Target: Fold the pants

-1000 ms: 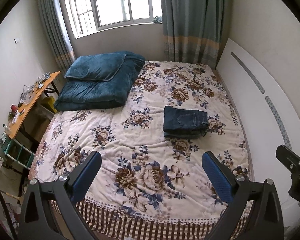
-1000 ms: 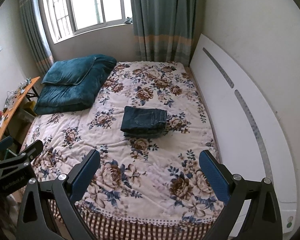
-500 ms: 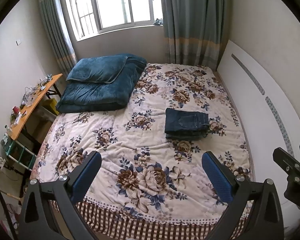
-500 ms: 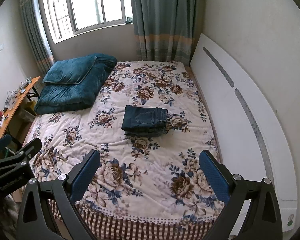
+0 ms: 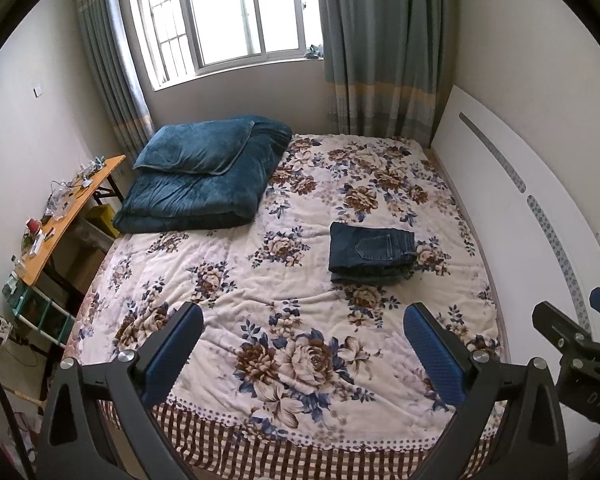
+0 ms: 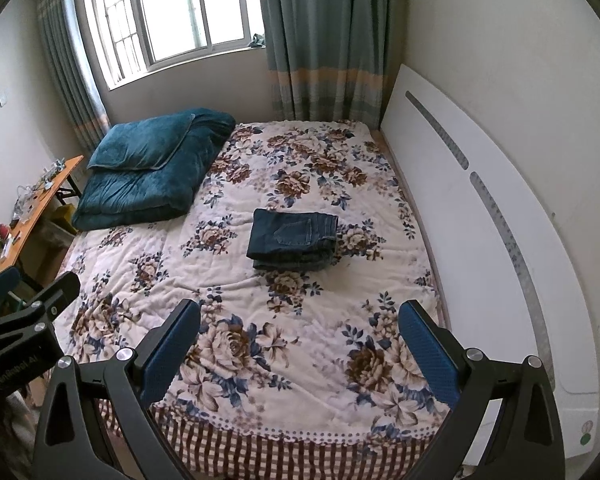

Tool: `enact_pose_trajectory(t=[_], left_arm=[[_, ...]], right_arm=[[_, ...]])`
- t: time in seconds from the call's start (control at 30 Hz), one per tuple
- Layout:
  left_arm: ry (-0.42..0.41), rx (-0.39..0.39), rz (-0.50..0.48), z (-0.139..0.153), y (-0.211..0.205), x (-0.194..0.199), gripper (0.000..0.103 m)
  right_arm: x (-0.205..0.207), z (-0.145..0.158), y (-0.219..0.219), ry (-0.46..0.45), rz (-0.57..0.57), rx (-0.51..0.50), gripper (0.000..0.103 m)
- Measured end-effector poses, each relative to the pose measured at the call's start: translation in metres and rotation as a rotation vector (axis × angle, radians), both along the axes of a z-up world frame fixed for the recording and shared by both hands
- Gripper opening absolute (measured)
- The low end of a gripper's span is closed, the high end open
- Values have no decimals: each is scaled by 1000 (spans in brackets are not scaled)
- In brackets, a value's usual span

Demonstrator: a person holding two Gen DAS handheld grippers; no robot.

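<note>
I've got both grippers held back at the foot of the bed, high above the floral bedspread [image 5: 228, 280]. My left gripper [image 5: 300, 344] has its jaws spread wide with nothing between the blue pads [image 5: 172, 356]; only quilt shows through the gap. Same on the right gripper [image 6: 298, 340]: jaws wide apart, empty, blue pads [image 6: 428, 352] framing bare bedspread.

The folded jeans [image 5: 370, 252] sit as a neat dark-denim stack on the bedspread, a back pocket facing up, toward the white headboard [image 5: 532, 216] side of the bed and well apart from both grippers. In the right wrist view the jeans [image 6: 292, 238] lie near the middle of the bed.

At the far left corner a folded teal comforter [image 5: 196, 188] carries a teal pillow [image 5: 196, 146] on top. A wooden side table [image 5: 60, 216] with small clutter stands beside the bed, and grey-green curtains [image 5: 376, 48] hang either side of the window [image 5: 228, 12].
</note>
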State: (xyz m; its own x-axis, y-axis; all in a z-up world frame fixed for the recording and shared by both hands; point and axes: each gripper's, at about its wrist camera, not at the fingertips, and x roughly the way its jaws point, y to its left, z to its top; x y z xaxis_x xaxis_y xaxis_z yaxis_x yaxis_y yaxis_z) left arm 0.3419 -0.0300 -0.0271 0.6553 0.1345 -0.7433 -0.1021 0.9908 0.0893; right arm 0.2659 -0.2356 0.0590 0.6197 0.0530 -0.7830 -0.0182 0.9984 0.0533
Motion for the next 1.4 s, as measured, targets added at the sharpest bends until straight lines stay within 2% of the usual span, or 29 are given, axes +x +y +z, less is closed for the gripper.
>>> enact_pose_trajectory(t=[0.17,1.4], left_arm=[[-10,10,-1,5,0,-2,102],[-18,6,-5,7,-12,-14,102]], right_arm=[[-10,-2,3,3,-4,0,101],[-16,2,-3,-4,-17,2,101]])
